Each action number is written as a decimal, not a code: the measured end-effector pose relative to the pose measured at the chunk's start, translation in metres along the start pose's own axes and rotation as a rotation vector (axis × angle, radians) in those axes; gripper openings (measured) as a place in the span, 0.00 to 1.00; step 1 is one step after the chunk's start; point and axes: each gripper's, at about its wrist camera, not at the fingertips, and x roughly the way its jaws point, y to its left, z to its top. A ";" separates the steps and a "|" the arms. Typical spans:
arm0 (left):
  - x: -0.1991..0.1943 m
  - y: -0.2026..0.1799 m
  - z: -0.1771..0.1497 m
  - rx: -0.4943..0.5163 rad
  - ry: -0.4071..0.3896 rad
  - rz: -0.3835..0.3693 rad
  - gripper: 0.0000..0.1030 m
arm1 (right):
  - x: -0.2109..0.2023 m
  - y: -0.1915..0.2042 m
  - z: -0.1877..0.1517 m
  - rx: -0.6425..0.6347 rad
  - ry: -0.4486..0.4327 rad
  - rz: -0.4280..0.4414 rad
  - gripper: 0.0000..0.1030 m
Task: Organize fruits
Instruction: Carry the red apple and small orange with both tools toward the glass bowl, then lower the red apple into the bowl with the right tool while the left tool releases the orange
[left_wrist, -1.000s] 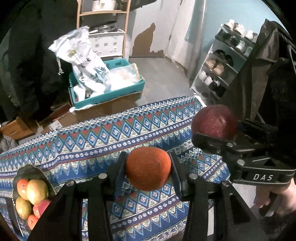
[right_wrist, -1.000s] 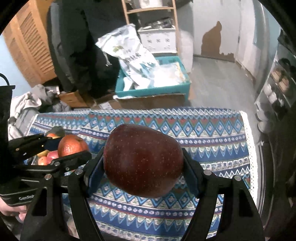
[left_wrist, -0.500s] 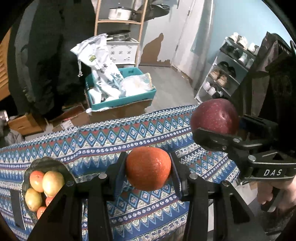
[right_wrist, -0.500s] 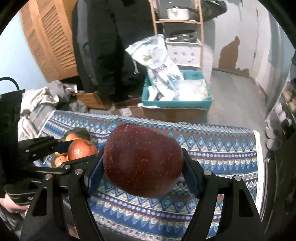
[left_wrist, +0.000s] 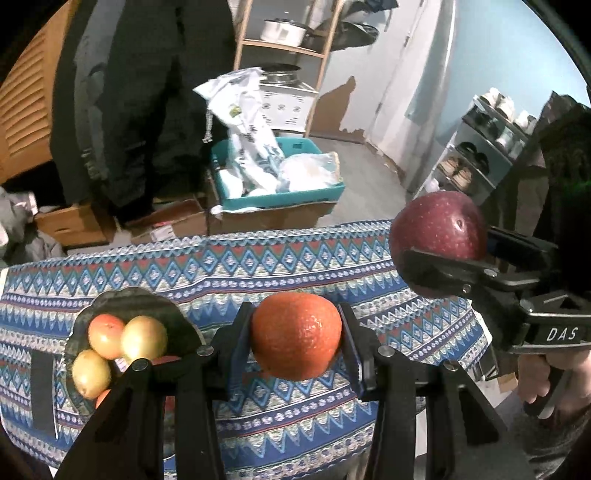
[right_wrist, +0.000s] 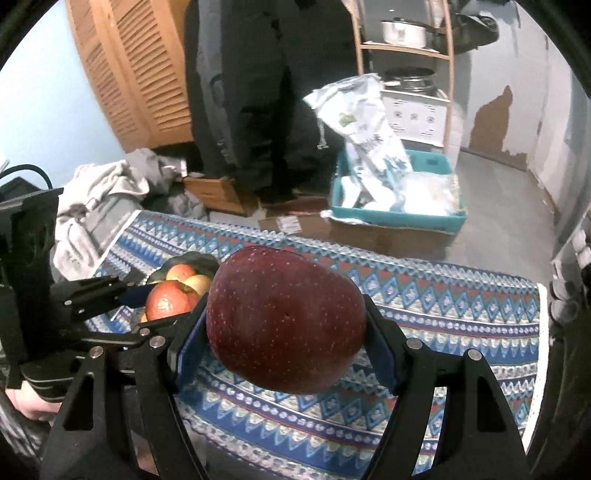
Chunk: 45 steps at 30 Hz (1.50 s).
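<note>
Patterned blue cloth (left_wrist: 295, 258) covers the surface, with a teal crate (left_wrist: 280, 192) and cartons on the floor beyond. From my left wrist, my left tool (left_wrist: 295, 341) is clamped on an orange (left_wrist: 295, 336) in the air above the cloth; the dark fruit dish (left_wrist: 173, 317), already holding several fruits, sits lower left. I'd carry the orange over a gap there and lower it before letting go.

From my right wrist, my right tool (right_wrist: 286, 332) grips a dark red apple (right_wrist: 286, 319) above the cloth, louvered doors (right_wrist: 147, 70) behind. The dish lies far left, so this one should follow second.
</note>
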 end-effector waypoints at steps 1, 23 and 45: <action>-0.002 0.006 -0.001 -0.011 -0.002 0.006 0.44 | 0.004 0.004 0.001 -0.005 0.003 0.009 0.73; -0.007 0.133 -0.063 -0.208 0.068 0.147 0.44 | 0.107 0.096 0.014 -0.046 0.147 0.158 0.73; 0.040 0.163 -0.105 -0.267 0.250 0.181 0.44 | 0.172 0.124 0.008 -0.031 0.256 0.178 0.73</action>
